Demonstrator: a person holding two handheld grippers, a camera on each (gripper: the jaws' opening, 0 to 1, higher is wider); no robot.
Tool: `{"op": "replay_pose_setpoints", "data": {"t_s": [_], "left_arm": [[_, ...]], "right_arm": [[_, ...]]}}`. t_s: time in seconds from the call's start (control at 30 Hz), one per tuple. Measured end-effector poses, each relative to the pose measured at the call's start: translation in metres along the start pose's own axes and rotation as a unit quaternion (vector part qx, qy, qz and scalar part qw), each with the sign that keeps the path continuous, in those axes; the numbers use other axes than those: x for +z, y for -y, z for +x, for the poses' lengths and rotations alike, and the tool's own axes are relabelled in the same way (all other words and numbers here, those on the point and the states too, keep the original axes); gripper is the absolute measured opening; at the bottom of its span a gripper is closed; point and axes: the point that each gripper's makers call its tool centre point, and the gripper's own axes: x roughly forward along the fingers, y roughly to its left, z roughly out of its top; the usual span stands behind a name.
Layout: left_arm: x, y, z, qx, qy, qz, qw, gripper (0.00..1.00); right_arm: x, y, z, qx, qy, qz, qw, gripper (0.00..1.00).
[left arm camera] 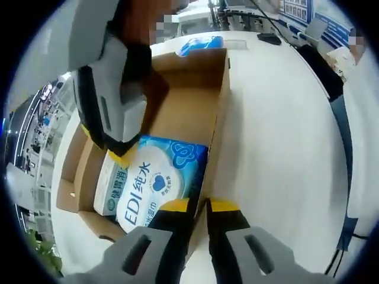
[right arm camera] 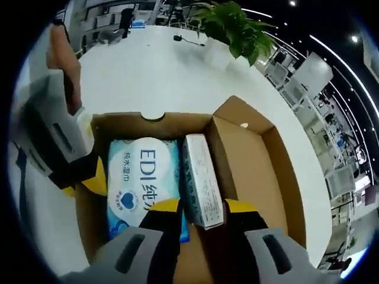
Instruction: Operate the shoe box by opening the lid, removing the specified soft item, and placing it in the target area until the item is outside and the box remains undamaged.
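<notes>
An open brown shoe box [left arm camera: 195,89] [right arm camera: 254,171] sits on a white table. Inside lie a blue and white wet-wipes pack [left arm camera: 160,171] [right arm camera: 139,171] and, beside it, a narrow white carton [left arm camera: 106,189] [right arm camera: 198,171]. My left gripper [left arm camera: 201,210] is shut on the box's side wall; in the right gripper view it [right arm camera: 89,174] stands at the box's left wall. My right gripper [right arm camera: 201,207] reaches into the box, its jaws closed against both sides of the carton's near end. In the left gripper view it [left arm camera: 115,151] comes down from the upper left.
The box's lid flap [right arm camera: 243,115] [left arm camera: 71,171] hangs outward. The white table [left arm camera: 278,148] [right arm camera: 154,71] spreads around the box. A blue packet [left arm camera: 201,42] lies behind the box, and a potted plant [right arm camera: 231,26] stands at the table's far side. A person [left arm camera: 337,100] is at the table's edge.
</notes>
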Motion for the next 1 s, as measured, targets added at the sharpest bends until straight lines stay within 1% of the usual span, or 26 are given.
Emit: {"op": "replay_pose_setpoints", "data": {"t_s": [0.13, 0.37, 0.47, 0.5, 0.53, 0.6, 0.87, 1.0], "left_arm": [[0.001, 0.000, 0.000, 0.002, 0.005, -0.002, 1.0000, 0.09], [0.002, 0.000, 0.000, 0.004, 0.011, -0.008, 0.9999, 0.10], [0.002, 0.001, 0.000, 0.005, 0.010, -0.008, 0.9999, 0.10], [0.002, 0.000, -0.001, 0.005, 0.009, -0.008, 0.9999, 0.10], [0.002, 0.001, 0.000, 0.005, 0.009, -0.008, 0.9999, 0.10], [0.002, 0.000, -0.001, 0.006, 0.009, -0.009, 0.9999, 0.10], [0.001, 0.000, 0.000, 0.012, 0.008, -0.011, 0.9998, 0.10], [0.001, 0.000, -0.001, 0.012, 0.006, -0.011, 0.9998, 0.10]], "right_arm": [[0.001, 0.002, 0.003, -0.010, -0.008, -0.013, 0.9998, 0.27], [-0.002, 0.003, 0.006, -0.001, -0.019, -0.009, 0.9998, 0.24], [-0.009, 0.003, 0.008, 0.001, -0.034, -0.014, 0.9993, 0.22], [-0.010, 0.003, 0.009, 0.004, -0.037, -0.025, 0.9990, 0.22], [-0.010, 0.003, 0.009, 0.004, -0.036, -0.026, 0.9990, 0.22], [-0.017, 0.002, 0.010, 0.007, -0.049, -0.024, 0.9985, 0.21], [-0.026, 0.001, 0.002, 0.018, -0.051, -0.015, 0.9984, 0.19], [-0.041, 0.002, -0.008, 0.018, -0.056, -0.005, 0.9982, 0.19]]}}
